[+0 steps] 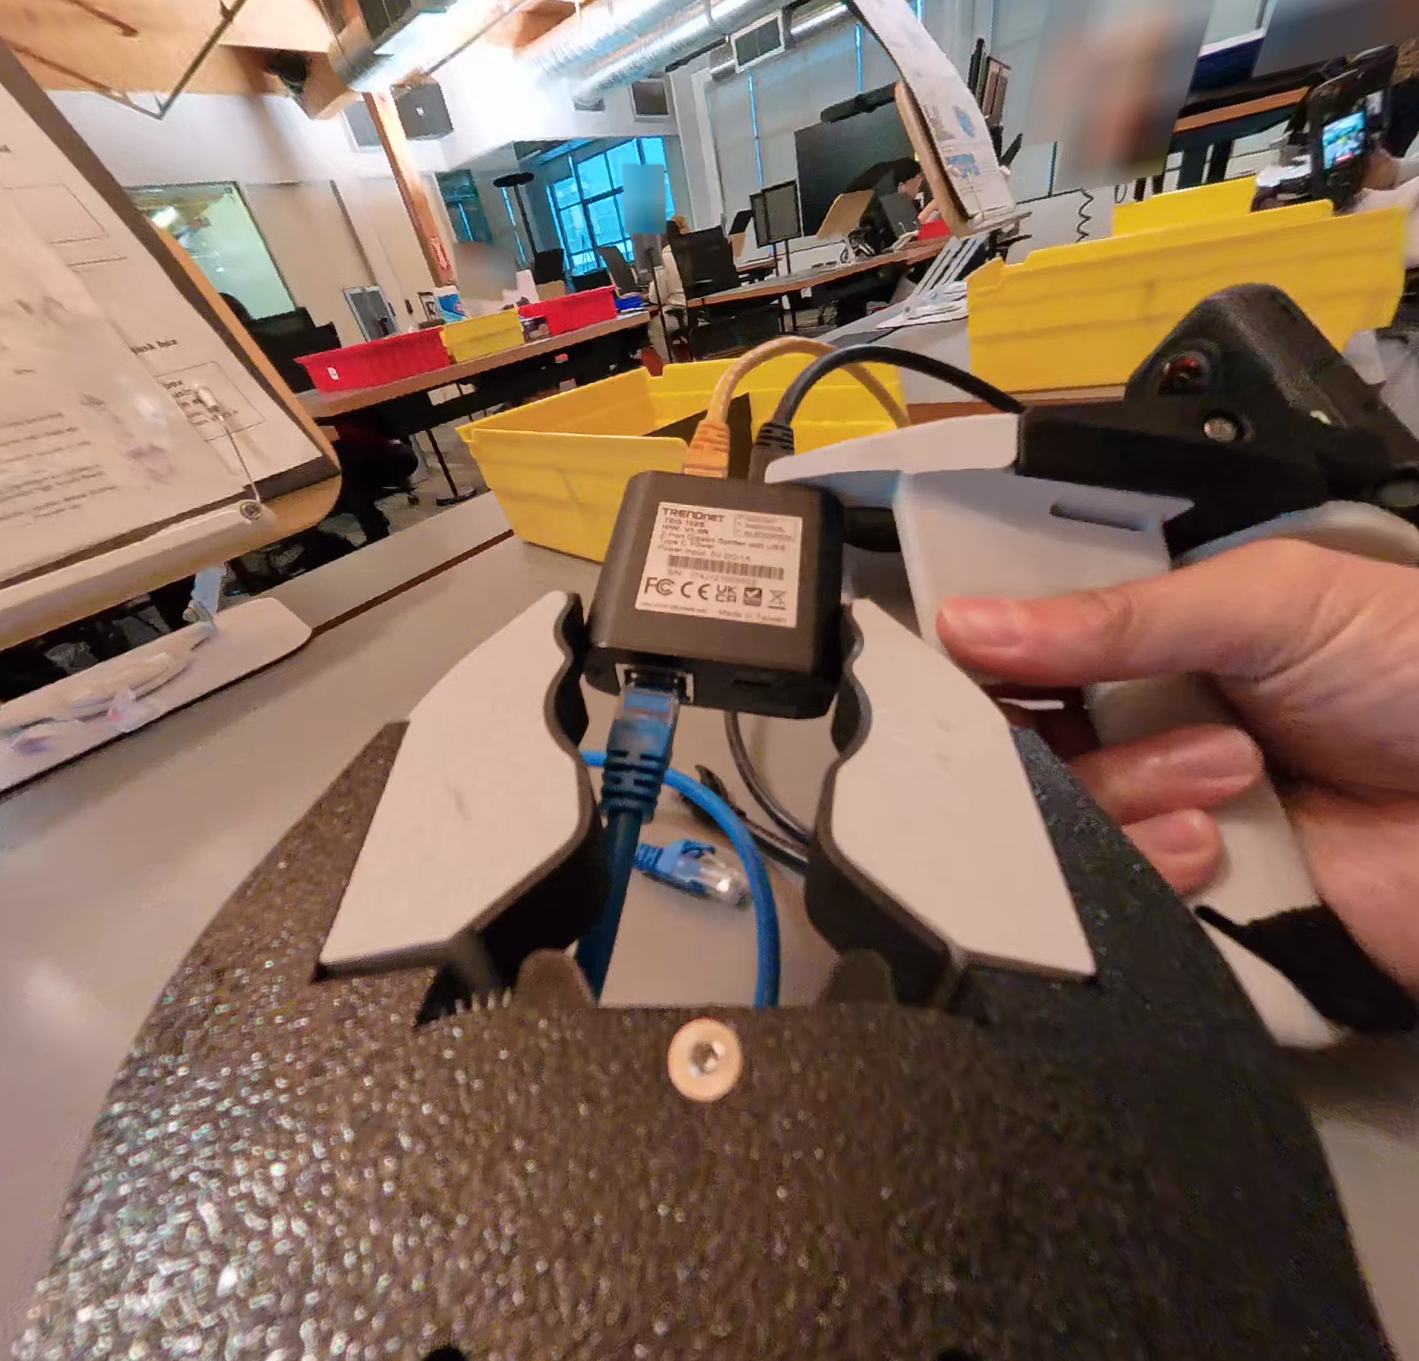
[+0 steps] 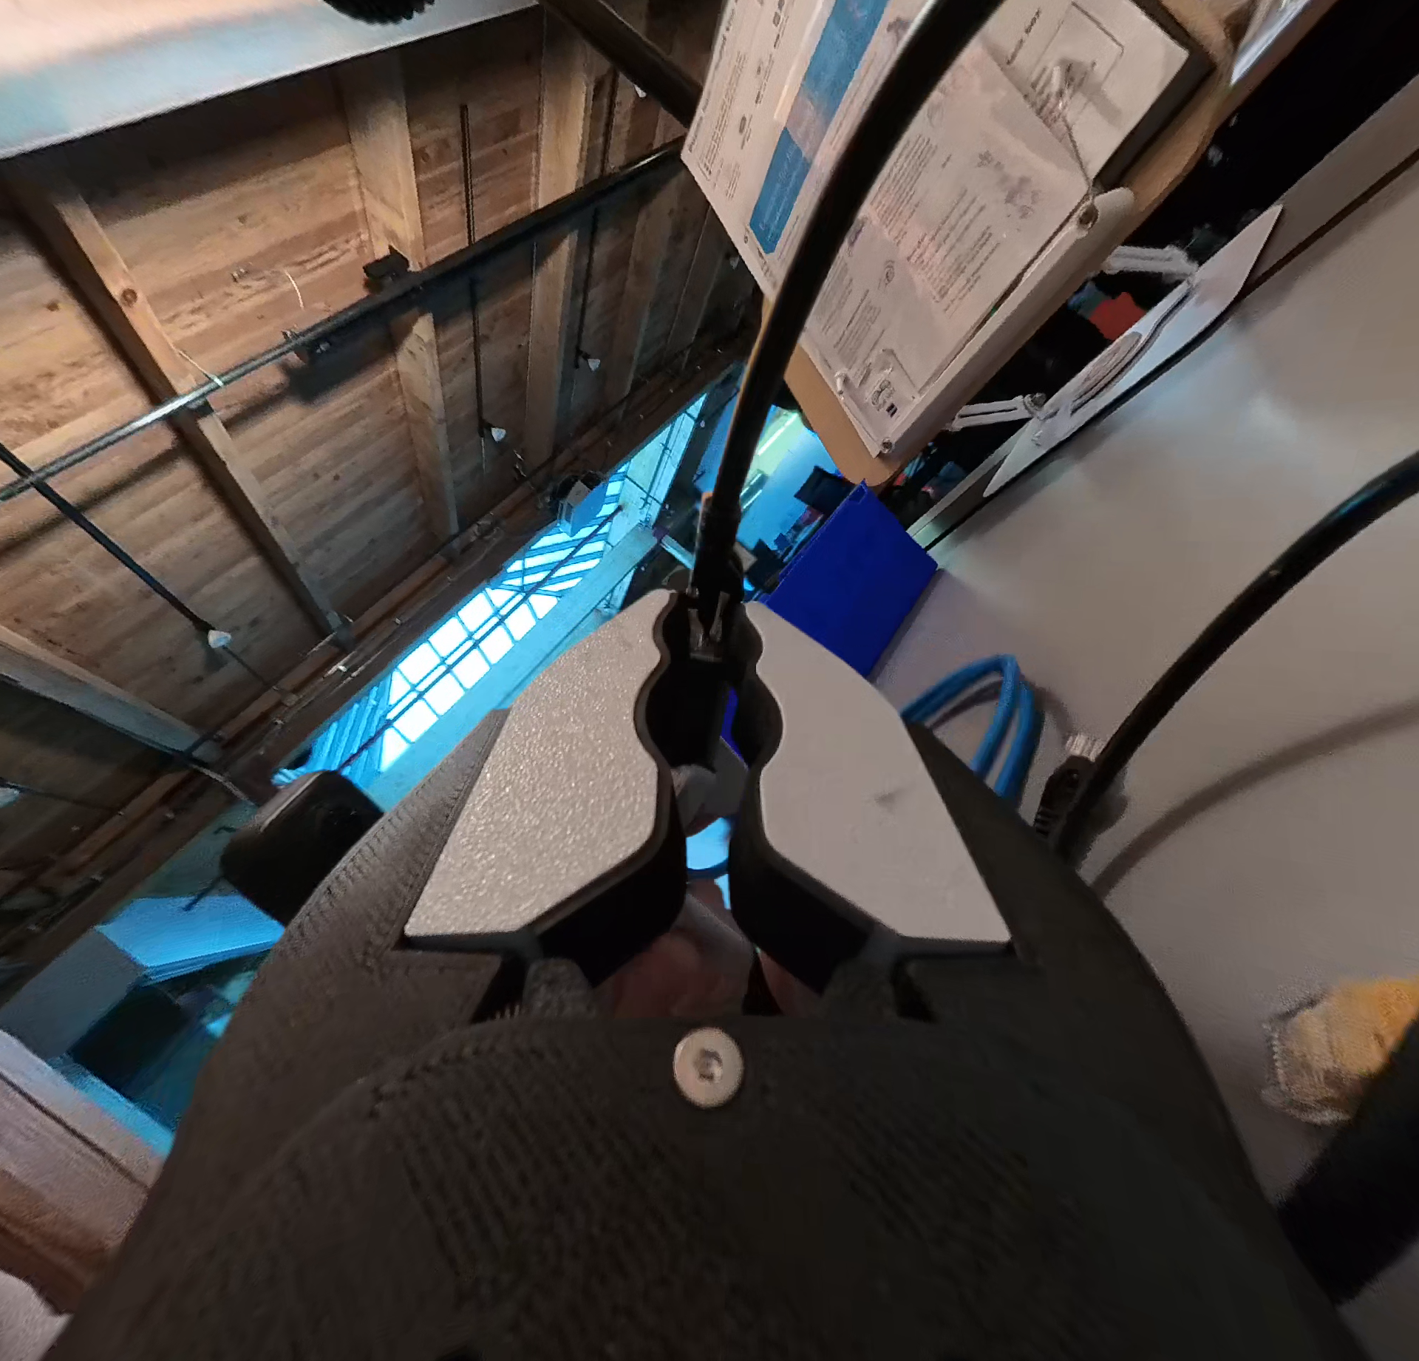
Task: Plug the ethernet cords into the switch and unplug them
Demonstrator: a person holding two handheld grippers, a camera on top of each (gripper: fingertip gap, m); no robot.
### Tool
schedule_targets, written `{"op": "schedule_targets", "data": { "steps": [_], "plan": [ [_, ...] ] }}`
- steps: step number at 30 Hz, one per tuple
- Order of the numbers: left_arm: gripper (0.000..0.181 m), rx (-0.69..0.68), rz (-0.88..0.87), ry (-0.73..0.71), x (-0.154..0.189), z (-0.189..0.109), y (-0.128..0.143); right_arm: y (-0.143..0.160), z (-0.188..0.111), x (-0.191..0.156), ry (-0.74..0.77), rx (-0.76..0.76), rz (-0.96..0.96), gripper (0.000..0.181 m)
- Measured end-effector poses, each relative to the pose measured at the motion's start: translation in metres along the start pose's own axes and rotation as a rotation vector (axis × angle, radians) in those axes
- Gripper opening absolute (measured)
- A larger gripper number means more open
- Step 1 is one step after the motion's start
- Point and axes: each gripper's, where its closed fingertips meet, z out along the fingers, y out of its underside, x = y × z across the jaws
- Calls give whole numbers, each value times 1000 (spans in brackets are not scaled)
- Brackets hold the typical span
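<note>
My left gripper (image 1: 714, 617) is shut on the black switch (image 1: 714, 556) and holds it above the table, label side up. A blue ethernet cord (image 1: 641, 740) is plugged into the switch's near port. An orange cord (image 1: 706, 441) and a black cord (image 1: 772, 437) meet its far edge. My right gripper (image 1: 775, 471), held by a hand (image 1: 1198, 702), reaches in from the right to the black plug. In the right wrist view the right gripper (image 2: 710, 625) is shut on the black cord's plug (image 2: 710, 633). Whether that plug sits in its port is hidden.
A loose blue plug end (image 1: 691, 871) and coiled blue cord (image 2: 990, 710) lie on the grey table (image 1: 153, 863). Another black cable end (image 2: 1067, 794) lies at the right. A yellow bin (image 1: 568, 471) stands behind the switch. A document stand (image 1: 115, 402) is at the left. Both grippers' tips are close together, under 4 cm apart.
</note>
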Motion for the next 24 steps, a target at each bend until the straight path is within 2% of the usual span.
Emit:
{"op": "schedule_targets", "data": {
  "steps": [2, 3, 4, 6, 8, 12, 14, 16, 20, 21, 24],
  "plan": [
    [62, -15, 43, -21, -6, -3, 3, -27, -9, 4, 21, 86, -10, 11],
    [62, -14, 6, -41, -14, -5, 4, -39, -14, 6, 25, 88, -46, 10],
    [62, 0, -39, -54, -23, -8, 2, -38, -15, 7, 33, 12, -109, 12],
    [62, 32, -20, -74, -32, -10, -5, -29, -14, -1, 32, -89, -198, 12],
    [62, 29, 8, -103, -38, -12, -8, -4, -11, -5, 30, -323, -252, 12],
    [62, 19, 53, -206, -63, -24, -11, 0, -26, -11, 56, -565, -446, 12],
    [62, 36, 43, -279, -81, -34, -20, 3, -37, -18, 28, -661, -480, 12],
    [62, 81, 9, -310, -93, -44, -34, 5, -47, -11, 70, -738, -539, 12],
    [62, 150, -59, -354, -114, -62, -56, -1, -55, -3, 114, -773, -682, 12],
    [62, 150, -54, -364, -118, -66, -58, -6, -54, -5, 124, -757, -709, 12],
    [62, 150, -49, -359, -123, -69, -56, -21, -52, -17, 131, -832, -791, 12]
  ]
}}
